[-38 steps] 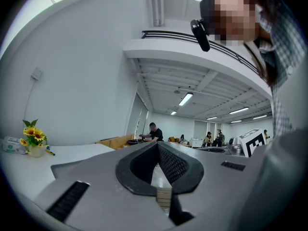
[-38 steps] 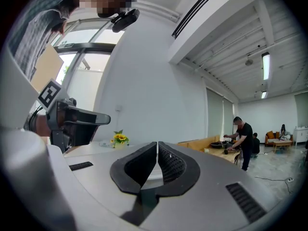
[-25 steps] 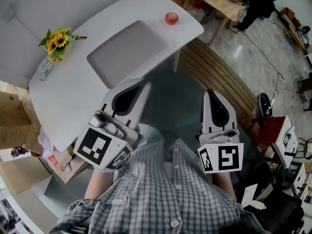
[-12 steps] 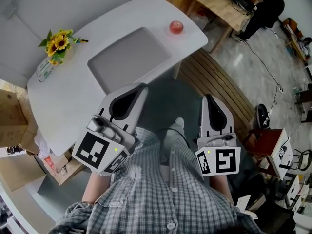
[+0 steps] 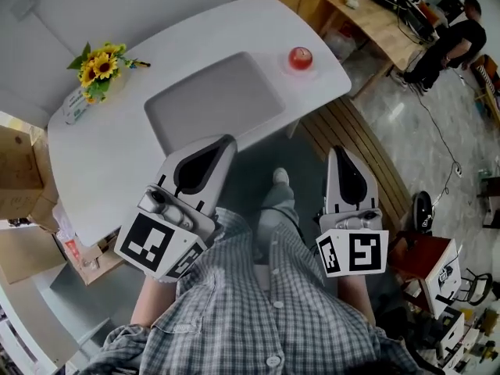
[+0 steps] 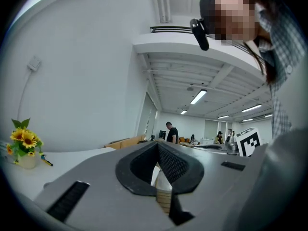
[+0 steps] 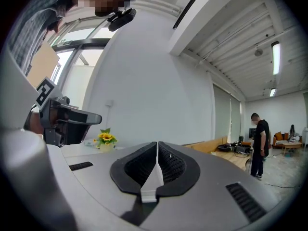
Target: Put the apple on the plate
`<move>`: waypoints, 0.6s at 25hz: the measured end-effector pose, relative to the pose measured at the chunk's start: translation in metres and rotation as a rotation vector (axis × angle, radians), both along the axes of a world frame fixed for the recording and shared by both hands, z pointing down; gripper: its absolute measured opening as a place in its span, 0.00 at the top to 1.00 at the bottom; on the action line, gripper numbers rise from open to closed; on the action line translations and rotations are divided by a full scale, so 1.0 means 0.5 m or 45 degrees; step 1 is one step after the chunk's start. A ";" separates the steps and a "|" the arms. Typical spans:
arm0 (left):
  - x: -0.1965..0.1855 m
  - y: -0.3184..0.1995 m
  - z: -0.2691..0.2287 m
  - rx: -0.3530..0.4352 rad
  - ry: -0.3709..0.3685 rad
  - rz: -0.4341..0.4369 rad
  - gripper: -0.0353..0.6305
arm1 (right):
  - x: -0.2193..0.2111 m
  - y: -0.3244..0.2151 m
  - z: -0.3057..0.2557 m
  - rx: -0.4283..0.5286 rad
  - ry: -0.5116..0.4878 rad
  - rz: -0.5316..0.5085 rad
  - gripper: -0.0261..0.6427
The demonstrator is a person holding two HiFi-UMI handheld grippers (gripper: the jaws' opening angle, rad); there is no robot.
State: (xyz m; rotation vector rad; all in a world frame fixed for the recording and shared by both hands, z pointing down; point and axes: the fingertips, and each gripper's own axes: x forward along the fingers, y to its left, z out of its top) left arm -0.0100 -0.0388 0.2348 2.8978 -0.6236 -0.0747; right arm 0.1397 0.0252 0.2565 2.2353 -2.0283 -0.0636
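A red apple (image 5: 300,56) sits near the far right corner of the white table (image 5: 117,162). There is a faint pale round patch under it, and I cannot tell whether that is a plate. A grey rectangular tray (image 5: 215,104) fills the table's middle. My left gripper (image 5: 229,140) is shut and empty, held by my chest with its tip over the table's near edge. My right gripper (image 5: 341,151) is shut and empty, off the table above the floor. Neither the left gripper view (image 6: 157,145) nor the right gripper view (image 7: 157,143) shows the apple.
A vase of sunflowers (image 5: 95,67) stands at the table's left end and shows in the right gripper view (image 7: 106,139). Cardboard boxes (image 5: 19,182) lie left of the table. A slatted wooden bench (image 5: 355,135) runs under its right side. A person (image 5: 457,33) stands at a far desk.
The head view has shifted, so the table and apple sit lower and further right in the picture. Both grippers stay shut near my chest. My shoe now shows between them.
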 end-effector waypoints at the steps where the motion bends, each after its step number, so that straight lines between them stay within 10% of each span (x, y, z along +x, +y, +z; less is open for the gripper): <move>1: 0.012 -0.008 0.002 0.003 -0.011 -0.011 0.93 | 0.010 -0.017 0.002 -0.005 -0.003 -0.020 0.92; 15: 0.146 -0.159 -0.007 -0.079 -0.012 -0.214 0.93 | 0.162 -0.226 -0.006 -0.095 0.005 -0.235 0.92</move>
